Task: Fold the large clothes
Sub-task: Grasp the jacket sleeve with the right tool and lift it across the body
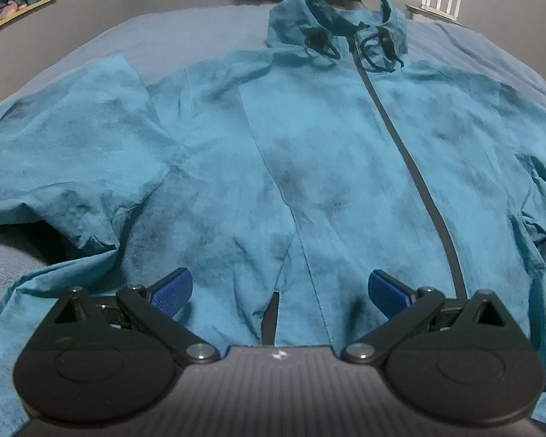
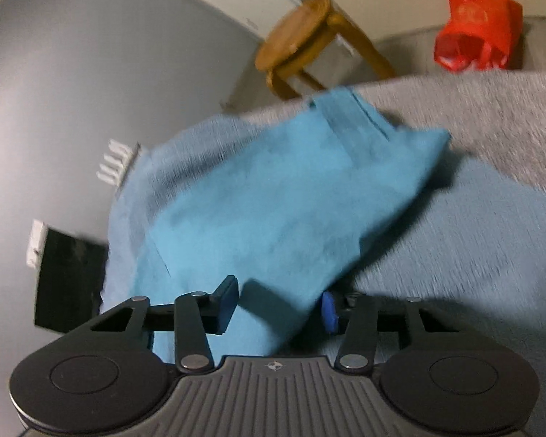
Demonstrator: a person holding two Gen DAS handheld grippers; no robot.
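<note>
Teal jacket [image 1: 309, 167] spread zip-up across the blue-grey bed [image 1: 200, 32], hem nearest, hood at the far edge. Left gripper [image 1: 280, 287] spread wide over the hem; right gripper [image 2: 278, 307] likewise parted around a blurred sleeve [image 2: 273, 196]. Beyond the bed's edge: wooden stool [image 2: 302, 36], red bag [image 2: 477, 29], grey wall [image 2: 91, 73].

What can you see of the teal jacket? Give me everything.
The teal jacket lies front-up, spread on the blue bedspread. The fabric looks thin, crinkled and mottled with darker patches. A dark zipper runs closed up the front to a hood with black drawcords. One sleeve lies out to the side. The open left gripper hovers at the hem. In the blurred right wrist view, the right gripper straddles a sleeve.
</note>
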